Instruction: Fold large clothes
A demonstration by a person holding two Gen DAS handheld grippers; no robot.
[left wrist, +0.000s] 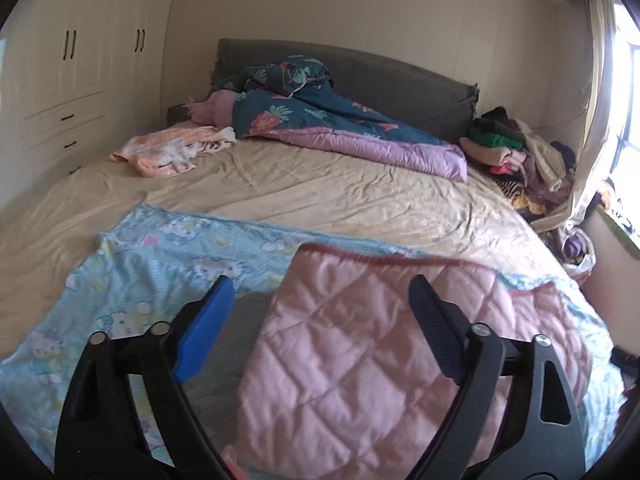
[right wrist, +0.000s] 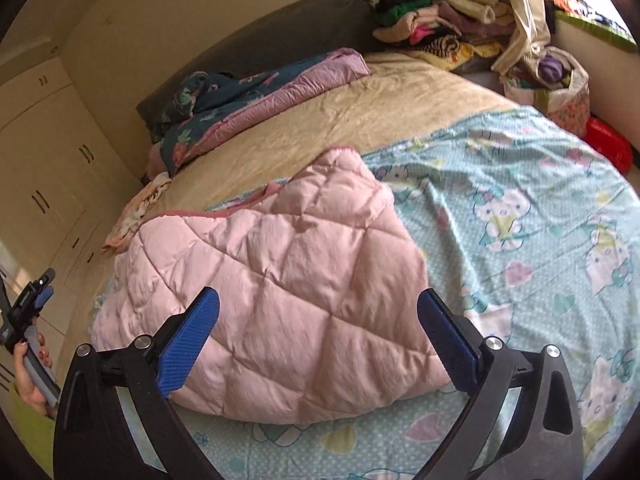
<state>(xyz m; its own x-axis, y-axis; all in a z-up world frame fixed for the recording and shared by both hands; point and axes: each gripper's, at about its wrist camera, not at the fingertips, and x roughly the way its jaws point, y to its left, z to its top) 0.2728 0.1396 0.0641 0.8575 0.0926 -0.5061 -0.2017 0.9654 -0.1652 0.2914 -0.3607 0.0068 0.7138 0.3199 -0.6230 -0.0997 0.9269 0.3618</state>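
Observation:
A pink quilted blanket (left wrist: 384,352) (right wrist: 280,304) lies folded over on a light blue cartoon-print sheet (left wrist: 160,256) (right wrist: 520,220) at the near end of the bed. My left gripper (left wrist: 322,300) hovers over the blanket's left edge, jaws wide apart, nothing pressed between the blue pads. Above the blanket's near edge my right gripper (right wrist: 318,312) is open too, and its pads are off the fabric. At the far left of the right wrist view, a hand holds the left gripper (right wrist: 40,284).
The beige bed sheet (left wrist: 320,188) stretches toward a grey headboard (left wrist: 360,68). A dark floral duvet (left wrist: 320,112), an orange cloth (left wrist: 172,148) and a heap of clothes (left wrist: 512,148) lie at the far end. Wardrobes (left wrist: 72,72) line the left wall; a bag (right wrist: 560,84) stands on the right.

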